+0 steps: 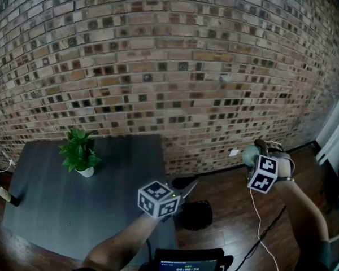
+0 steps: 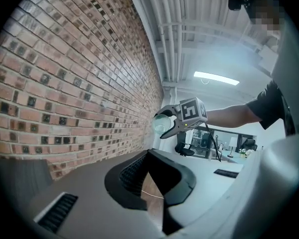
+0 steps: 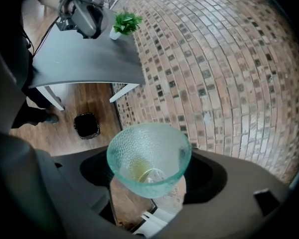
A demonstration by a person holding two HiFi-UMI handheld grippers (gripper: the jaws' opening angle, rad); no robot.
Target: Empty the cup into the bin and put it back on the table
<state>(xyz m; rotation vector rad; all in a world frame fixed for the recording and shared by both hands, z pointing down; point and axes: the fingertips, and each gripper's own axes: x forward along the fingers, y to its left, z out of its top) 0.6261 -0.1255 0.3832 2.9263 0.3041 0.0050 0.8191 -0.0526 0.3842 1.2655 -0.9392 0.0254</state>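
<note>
While aloft, cup (image 3: pixel 148 158) between right tongs (image 3: pixel 149 180)

The left gripper (image 1: pixel 185 189) partly hides the bin (image 1: pixel 200 218); the cup (image 1: pixel 248 156) is too small to show its contents.

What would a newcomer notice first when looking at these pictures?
First comes the pale green, textured glass cup, clamped in the jaws of the right gripper and held in the air before the large brick wall. Next come the black bin on the wooden floor beside the dark grey table, and the green potted plant standing on that table.
</note>
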